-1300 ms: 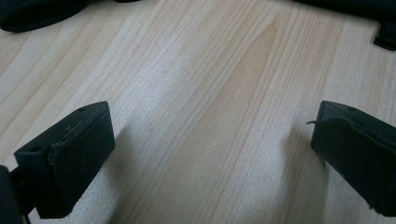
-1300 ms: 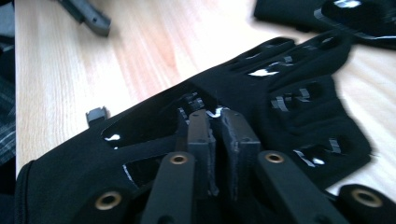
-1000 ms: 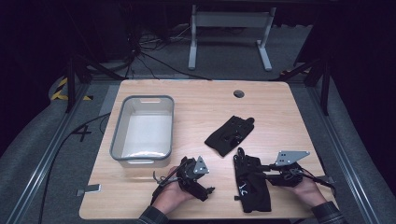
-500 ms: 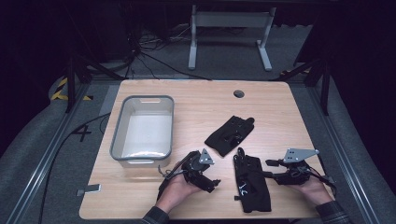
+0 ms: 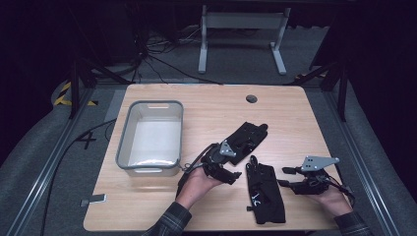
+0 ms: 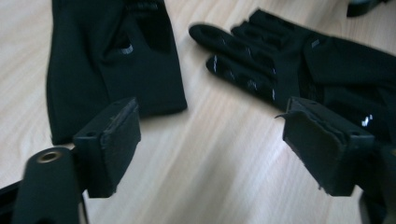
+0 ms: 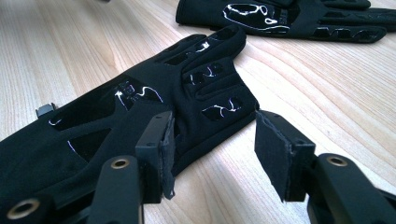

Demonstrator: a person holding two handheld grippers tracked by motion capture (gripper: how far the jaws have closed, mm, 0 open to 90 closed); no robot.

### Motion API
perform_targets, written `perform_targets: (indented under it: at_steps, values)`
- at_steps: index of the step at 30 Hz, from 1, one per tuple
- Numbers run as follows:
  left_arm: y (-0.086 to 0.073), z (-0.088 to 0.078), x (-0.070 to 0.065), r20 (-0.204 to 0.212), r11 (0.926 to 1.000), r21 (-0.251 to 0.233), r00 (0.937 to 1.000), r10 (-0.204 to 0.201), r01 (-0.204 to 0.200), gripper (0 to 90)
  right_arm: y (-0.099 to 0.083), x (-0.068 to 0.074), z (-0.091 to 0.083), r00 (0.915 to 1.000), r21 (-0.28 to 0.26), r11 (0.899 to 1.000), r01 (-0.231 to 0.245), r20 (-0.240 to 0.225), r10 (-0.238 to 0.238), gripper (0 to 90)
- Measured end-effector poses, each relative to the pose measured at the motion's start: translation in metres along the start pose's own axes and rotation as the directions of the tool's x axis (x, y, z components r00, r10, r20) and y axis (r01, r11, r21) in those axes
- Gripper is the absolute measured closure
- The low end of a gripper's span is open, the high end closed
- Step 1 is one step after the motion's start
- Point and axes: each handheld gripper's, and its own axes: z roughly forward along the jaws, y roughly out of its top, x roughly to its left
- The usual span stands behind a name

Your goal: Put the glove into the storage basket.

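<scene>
While both black gloves lie on the table (image 5: 206, 113) and the grey bin (image 5: 150, 137) holds neither, I judge the work barely started. My left gripper (image 5: 234, 173), jaws just closing yet spread and empty, hangs between the far glove (image 5: 248, 138) and the near glove (image 5: 265, 191). My right gripper (image 7: 212, 140) stands spread, empty, at the near glove's edge.

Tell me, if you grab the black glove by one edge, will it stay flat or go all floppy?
Probably floppy: the near glove is thin cloth lying flat on the table, so the free end should droop. It looks light. It won't roll, and the shiny printed patches may slide a little between the right gripper pads.
</scene>
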Motion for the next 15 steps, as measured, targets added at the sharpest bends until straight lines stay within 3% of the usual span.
perform_targets:
  at_steps: [8,15]
  values:
    - [0.028,0.009,0.017,-0.001,0.9999,0.008,0.9999,0.014,-0.014,37.6,0.000,0.000,-0.001,1.0000,-0.002,1.000,0.002,0.000,-0.002,48.3]
    - [0.042,0.024,0.035,-0.035,0.9998,0.004,0.9992,-0.019,0.019,42.1,0.000,0.000,-0.001,1.0000,-0.002,1.000,0.004,0.000,-0.004,48.3]
